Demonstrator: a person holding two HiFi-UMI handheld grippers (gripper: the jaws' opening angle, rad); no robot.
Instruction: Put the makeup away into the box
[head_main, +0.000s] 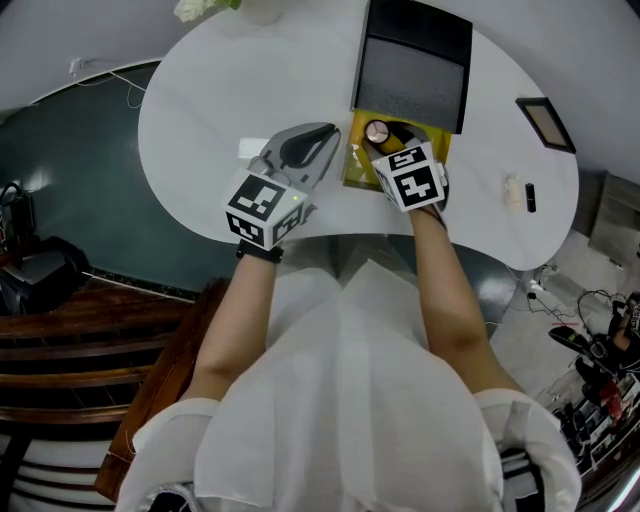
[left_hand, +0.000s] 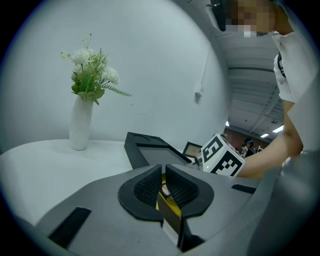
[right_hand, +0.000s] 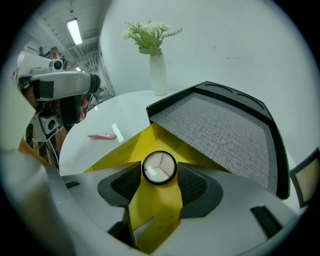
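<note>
Your white top (head_main: 340, 400) fills the bottom of the head view, with both forearms reaching up the frame to the white table (head_main: 200, 100). Your right gripper (right_hand: 160, 172) is clamped on a round compact (right_hand: 159, 167), held over the open yellow box (head_main: 358, 168) at upper centre. Your left gripper (left_hand: 164, 189) pinches the box's thin left wall, its jaws nearly together. A pink stick (right_hand: 102, 136) lies on the table, apart from the box, at the left of the right gripper view.

A smooth white table (head_main: 200, 110) with a faint sheen fills the upper head view. The yellow box (right_hand: 125, 152) looks like smooth matt card. Its black lid (right_hand: 225, 130) is lined with grey woven cloth. The round compact (right_hand: 159, 167) has a glossy rim. The right gripper (right_hand: 159, 179) is matt grey plastic with ribbed black pads (right_hand: 195, 186).
</note>
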